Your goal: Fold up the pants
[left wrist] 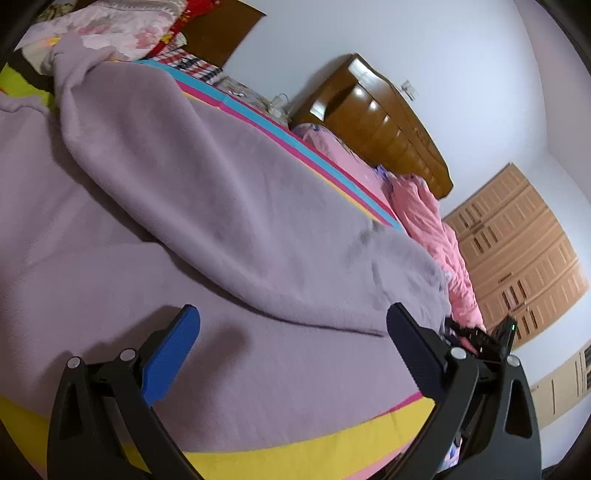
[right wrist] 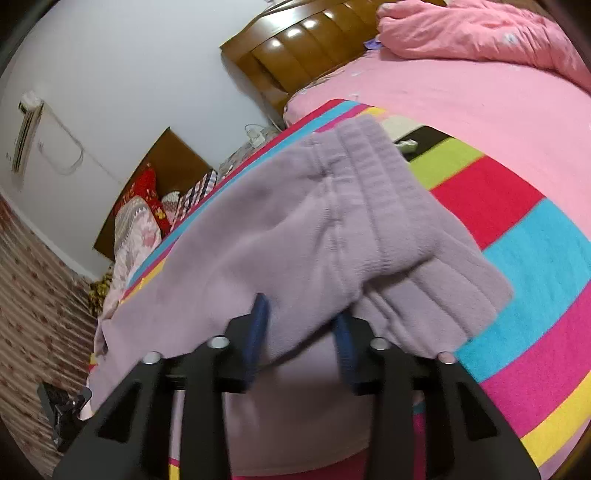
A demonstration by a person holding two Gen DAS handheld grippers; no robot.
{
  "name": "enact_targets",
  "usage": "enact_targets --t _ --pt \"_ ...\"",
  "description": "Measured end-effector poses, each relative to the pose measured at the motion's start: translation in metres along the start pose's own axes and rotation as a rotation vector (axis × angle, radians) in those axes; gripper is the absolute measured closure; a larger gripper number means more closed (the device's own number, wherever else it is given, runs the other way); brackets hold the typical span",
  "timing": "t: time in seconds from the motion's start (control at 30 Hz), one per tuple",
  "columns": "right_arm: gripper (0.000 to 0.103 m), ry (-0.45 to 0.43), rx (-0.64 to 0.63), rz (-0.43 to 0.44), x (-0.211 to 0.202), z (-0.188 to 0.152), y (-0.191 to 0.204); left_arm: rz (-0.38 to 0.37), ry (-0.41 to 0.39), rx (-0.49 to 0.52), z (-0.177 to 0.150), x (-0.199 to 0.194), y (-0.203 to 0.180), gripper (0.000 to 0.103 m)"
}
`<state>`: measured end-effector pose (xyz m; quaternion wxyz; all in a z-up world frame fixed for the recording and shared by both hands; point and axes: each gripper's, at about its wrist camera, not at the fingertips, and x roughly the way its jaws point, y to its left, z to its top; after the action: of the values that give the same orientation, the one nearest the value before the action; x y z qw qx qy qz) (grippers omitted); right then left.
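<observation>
The pants (left wrist: 229, 206) are a fuzzy lilac pair spread out on the bed, lying on a striped blanket (right wrist: 535, 258) with bands of pink, blue, red, yellow and green. In the left wrist view one layer of the pants is folded over another, making a long diagonal flap. In the right wrist view the ribbed waistband (right wrist: 384, 177) is doubled over, with a second ribbed edge just below it.

The left gripper (left wrist: 291, 343) hangs just above the fabric with its fingers spread wide and nothing between them. The right gripper (right wrist: 301, 332) has its fingers partway closed with a fold of the pants sitting between the blue pads; the shot is blurry, so I can't tell if they're really pinching it.

Further out there's a pink sheet, a bunched-up pink quilt (right wrist: 480, 33), a wooden headboard (left wrist: 384, 118), a wardrobe (left wrist: 517, 251) and a pile of pillows (right wrist: 140, 206).
</observation>
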<state>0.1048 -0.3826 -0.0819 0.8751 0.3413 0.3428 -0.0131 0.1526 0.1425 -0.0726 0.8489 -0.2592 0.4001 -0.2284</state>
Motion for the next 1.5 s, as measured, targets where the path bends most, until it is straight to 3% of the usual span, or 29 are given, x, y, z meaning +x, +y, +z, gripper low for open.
enact_targets --t 0.2,0.33,0.47,0.5,0.53,0.57,0.7,0.9,1.1,1.17,1.23,1.3,1.33,1.4,1.43,1.47,1.5 --pt "0.071 0.004 0.002 0.014 -0.005 -0.003 -0.008 0.041 -0.021 -0.074 0.014 -0.004 0.010 0.003" --pt "0.071 -0.002 -0.007 0.017 -0.008 -0.006 -0.010 0.076 -0.012 -0.107 0.029 0.005 0.015 0.028" --pt "0.071 -0.005 -0.006 0.024 -0.011 -0.010 -0.012 0.127 0.008 -0.161 0.040 0.017 0.017 0.034" --pt "0.072 -0.007 -0.008 0.022 -0.011 -0.010 -0.012 0.149 0.006 -0.165 0.041 0.017 0.015 0.043" --pt "0.074 -0.009 -0.013 0.019 -0.011 -0.011 -0.012 0.176 -0.002 -0.159 0.042 0.018 0.014 0.083" --pt "0.077 -0.012 -0.025 0.009 -0.012 -0.011 -0.012 0.192 0.003 -0.157 0.041 0.020 0.016 0.096" --pt "0.085 -0.010 -0.029 0.017 -0.016 -0.009 -0.011 0.125 -0.024 -0.181 0.044 0.012 0.022 0.098" --pt "0.088 -0.030 -0.072 0.070 -0.036 0.018 0.007 0.094 -0.110 -0.072 0.068 -0.029 -0.016 0.098" --pt "0.088 -0.086 -0.139 0.131 -0.084 0.031 0.028 0.084 -0.238 0.017 0.056 -0.105 -0.050 0.103" --pt "0.088 -0.050 -0.134 0.125 -0.082 0.016 0.017 0.117 -0.231 0.024 0.045 -0.111 -0.045 0.103" --pt "0.088 0.010 -0.110 0.091 -0.065 -0.005 -0.004 0.135 -0.163 -0.023 0.031 -0.100 -0.026 0.103" --pt "0.088 0.044 -0.029 0.079 -0.050 -0.016 -0.026 0.101 -0.071 -0.087 0.015 -0.079 -0.005 0.103" --pt "0.088 0.053 0.006 0.090 -0.044 -0.019 -0.034 0.089 -0.033 -0.136 0.006 -0.069 0.007 0.101" --pt "0.088 0.051 0.039 0.107 -0.042 -0.020 -0.041 0.046 0.019 -0.202 -0.005 -0.052 0.021 0.077" --pt "0.088 0.047 0.034 0.105 -0.042 -0.019 -0.040 0.020 0.032 -0.228 -0.009 -0.046 0.025 0.055" --pt "0.088 0.042 0.022 0.103 -0.044 -0.017 -0.037 0.004 0.028 -0.233 -0.009 -0.041 0.026 0.044" --pt "0.088 0.040 0.017 0.103 -0.044 -0.016 -0.036 -0.002 0.022 -0.228 -0.008 -0.038 0.026 0.044"
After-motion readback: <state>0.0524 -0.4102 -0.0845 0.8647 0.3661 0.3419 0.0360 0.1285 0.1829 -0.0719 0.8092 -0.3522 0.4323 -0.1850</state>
